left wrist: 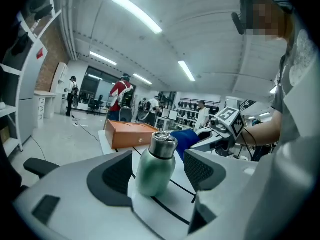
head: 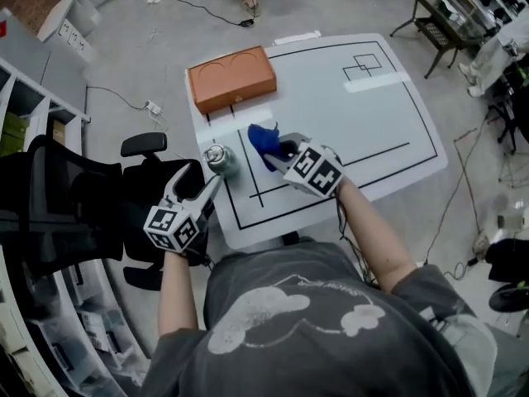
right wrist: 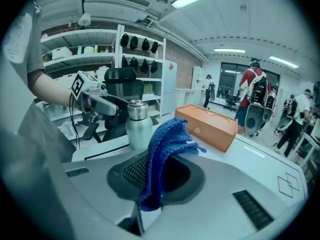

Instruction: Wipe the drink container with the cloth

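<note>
In the head view, a white table (head: 388, 114) marked with black lines is seen from above. A steel drink bottle (head: 220, 160) stands upright near the table's near left edge. The left hand-held gripper (head: 208, 180) is brought up to it from the near side, with one jaw to each side of the bottle. A blue cloth (head: 264, 141) is carried by the right hand-held gripper (head: 283, 150) just to the right of the bottle; whether cloth and bottle touch cannot be told here. An orange box (head: 231, 78) lies farther back on the table, well apart from both. A black office chair (head: 145, 145) stands off the table's left edge.

In the left gripper view, the jaws of the left hand-held gripper (left wrist: 157, 156) are held wide. The bottle (left wrist: 156, 165) stands between them on the table (left wrist: 175, 194), and a narrow gap is seen on each side, so no pad is pressed against it. Behind the bottle, the cloth (left wrist: 186, 136), the right hand-held gripper (left wrist: 209, 136) and the orange box (left wrist: 131, 134) are seen.

In the right gripper view, the right hand-held gripper (right wrist: 157, 171) is closed on the folded cloth (right wrist: 167, 146), which rises out of the jaws. Beyond it the bottle (right wrist: 138, 126) stands upright on the table (right wrist: 260, 164), with the left hand-held gripper (right wrist: 112, 106) beside its cap and the orange box (right wrist: 207, 126) to its right.
</note>
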A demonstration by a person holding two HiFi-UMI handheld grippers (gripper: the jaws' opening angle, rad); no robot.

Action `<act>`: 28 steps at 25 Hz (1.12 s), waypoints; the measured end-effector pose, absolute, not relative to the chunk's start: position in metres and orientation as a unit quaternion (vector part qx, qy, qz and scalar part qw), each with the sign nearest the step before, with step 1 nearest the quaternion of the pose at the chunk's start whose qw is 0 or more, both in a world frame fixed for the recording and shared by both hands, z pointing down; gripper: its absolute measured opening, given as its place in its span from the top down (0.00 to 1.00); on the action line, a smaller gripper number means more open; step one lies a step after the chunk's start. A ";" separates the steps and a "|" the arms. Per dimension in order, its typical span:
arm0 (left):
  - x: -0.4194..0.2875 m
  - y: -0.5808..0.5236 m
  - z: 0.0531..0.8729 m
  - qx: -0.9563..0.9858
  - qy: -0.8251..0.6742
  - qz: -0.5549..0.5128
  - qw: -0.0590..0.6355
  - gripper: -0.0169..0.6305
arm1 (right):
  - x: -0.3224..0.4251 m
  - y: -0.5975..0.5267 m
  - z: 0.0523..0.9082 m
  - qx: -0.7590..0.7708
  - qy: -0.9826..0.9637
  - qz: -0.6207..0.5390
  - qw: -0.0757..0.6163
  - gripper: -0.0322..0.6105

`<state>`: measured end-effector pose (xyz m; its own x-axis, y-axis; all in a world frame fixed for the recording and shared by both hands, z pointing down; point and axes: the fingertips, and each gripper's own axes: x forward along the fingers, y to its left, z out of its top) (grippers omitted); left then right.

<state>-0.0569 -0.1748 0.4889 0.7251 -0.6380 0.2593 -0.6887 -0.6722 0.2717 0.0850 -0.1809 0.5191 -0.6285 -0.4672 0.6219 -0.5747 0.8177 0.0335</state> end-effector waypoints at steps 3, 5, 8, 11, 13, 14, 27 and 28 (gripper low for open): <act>-0.064 -0.169 0.494 0.919 -0.337 0.074 0.190 0.49 | 0.081 -0.176 0.515 0.335 -0.885 0.097 0.308 0.88; -0.068 -0.163 0.495 0.926 -0.317 0.077 0.192 0.49 | 0.076 -0.171 0.513 0.366 -0.874 0.107 0.302 0.88; -0.077 -0.159 0.497 0.933 -0.299 0.086 0.182 0.49 | 0.069 -0.160 0.516 0.408 -0.853 0.118 0.304 0.88; -0.088 -0.159 0.491 0.938 -0.287 0.079 0.179 0.51 | 0.061 -0.149 0.517 0.447 -0.833 0.129 0.299 0.88; -0.094 -0.159 0.489 0.940 -0.284 0.076 0.174 0.57 | 0.056 -0.139 0.516 0.468 -0.823 0.133 0.293 0.88; -0.098 -0.158 0.488 0.940 -0.283 0.076 0.172 0.60 | 0.053 -0.134 0.515 0.476 -0.819 0.133 0.292 0.88; -0.137 -0.113 0.485 0.950 -0.252 0.054 0.177 0.92 | 0.027 -0.062 0.504 0.570 -0.757 0.148 0.284 0.88; -0.140 -0.107 0.484 0.951 -0.248 0.055 0.176 0.92 | 0.022 -0.055 0.503 0.573 -0.755 0.149 0.283 0.88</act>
<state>-0.1402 -0.1071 0.4840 0.8713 -0.4514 0.1928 -0.4905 -0.8152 0.3081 0.0218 -0.0555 0.5030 -0.1840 -0.7802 0.5979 -0.9488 0.2999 0.0992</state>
